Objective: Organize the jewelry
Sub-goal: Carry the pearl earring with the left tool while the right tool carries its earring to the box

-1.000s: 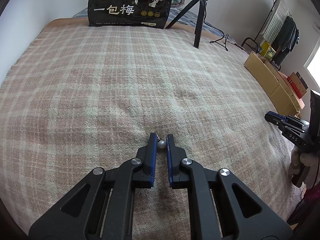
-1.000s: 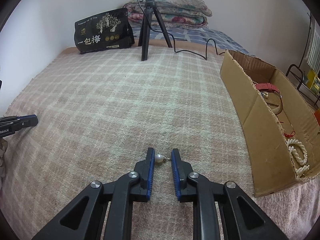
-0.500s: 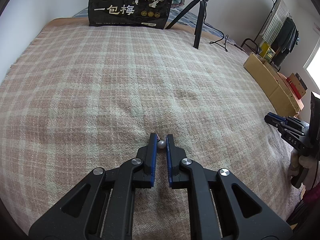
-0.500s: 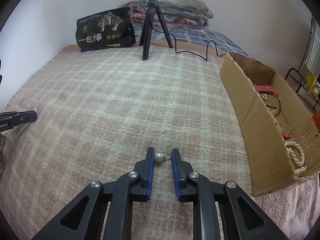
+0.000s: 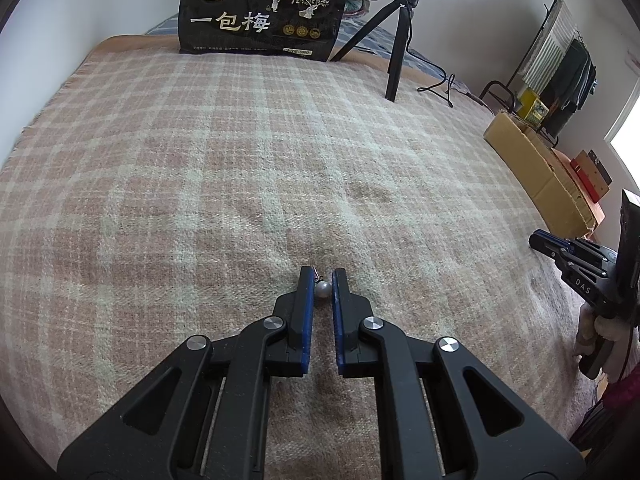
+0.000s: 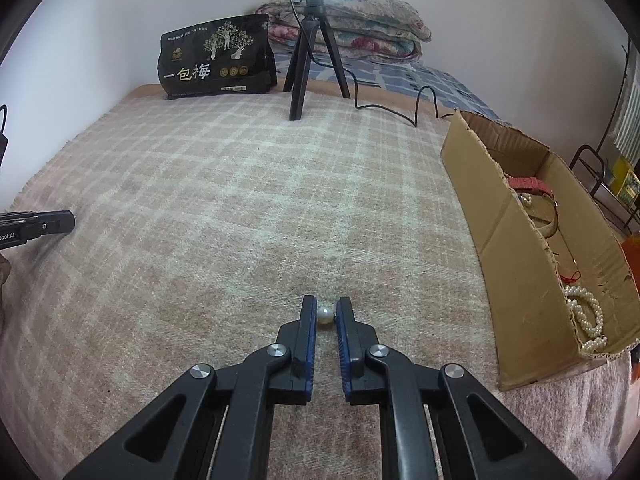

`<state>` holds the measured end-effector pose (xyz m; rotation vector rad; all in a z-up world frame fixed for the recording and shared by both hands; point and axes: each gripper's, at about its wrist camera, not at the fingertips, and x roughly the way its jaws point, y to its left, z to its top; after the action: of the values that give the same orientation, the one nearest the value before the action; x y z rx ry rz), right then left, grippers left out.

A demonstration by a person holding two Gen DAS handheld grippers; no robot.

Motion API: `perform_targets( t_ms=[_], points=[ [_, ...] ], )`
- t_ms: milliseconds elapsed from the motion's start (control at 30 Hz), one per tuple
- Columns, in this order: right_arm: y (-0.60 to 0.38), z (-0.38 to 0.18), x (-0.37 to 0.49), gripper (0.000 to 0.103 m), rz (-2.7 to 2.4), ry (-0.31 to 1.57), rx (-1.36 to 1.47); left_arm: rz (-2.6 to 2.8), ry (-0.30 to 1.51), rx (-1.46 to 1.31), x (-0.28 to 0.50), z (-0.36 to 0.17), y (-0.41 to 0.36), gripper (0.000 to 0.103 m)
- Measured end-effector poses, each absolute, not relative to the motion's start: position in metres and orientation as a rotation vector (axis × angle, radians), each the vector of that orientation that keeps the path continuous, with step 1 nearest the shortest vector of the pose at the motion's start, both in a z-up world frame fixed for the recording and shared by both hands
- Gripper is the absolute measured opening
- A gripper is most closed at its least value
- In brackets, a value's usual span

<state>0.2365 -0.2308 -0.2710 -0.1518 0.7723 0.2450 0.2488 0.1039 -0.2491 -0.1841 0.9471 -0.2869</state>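
My left gripper (image 5: 321, 280) is shut on a pearl earring (image 5: 322, 289) with a small metal hook, held just above the plaid blanket (image 5: 240, 152). My right gripper (image 6: 326, 310) is shut on a second pearl earring (image 6: 325, 314), low over the blanket. An open cardboard box (image 6: 516, 256) stands to the right of my right gripper and holds a pearl necklace (image 6: 586, 316), a pink strap (image 6: 534, 186) and a red cord. The box also shows far right in the left wrist view (image 5: 536, 168). The right gripper appears at the right edge of the left wrist view (image 5: 576, 264).
A black snack bag (image 5: 262, 12) stands at the far edge of the bed. A ring-light tripod (image 6: 310, 56) with a trailing cable (image 6: 400, 108) stands beside it. Folded quilts (image 6: 360, 28) lie behind. A clothes rack (image 5: 560, 60) stands off the bed.
My right gripper has closed its jaws onto its pearl earring, which earlier sat loosely against the left finger. The left gripper keeps its grip and has shifted only slightly.
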Motion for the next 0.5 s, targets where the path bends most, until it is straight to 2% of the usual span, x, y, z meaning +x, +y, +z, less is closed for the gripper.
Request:
perform_targets(
  t_ms=[500],
  points=[
    [-0.233,-0.232,0.213,0.008,0.254,0.703,-0.158,-0.32,0.885,-0.178,0.228,-0.219,0.099,0.007]
  ],
)
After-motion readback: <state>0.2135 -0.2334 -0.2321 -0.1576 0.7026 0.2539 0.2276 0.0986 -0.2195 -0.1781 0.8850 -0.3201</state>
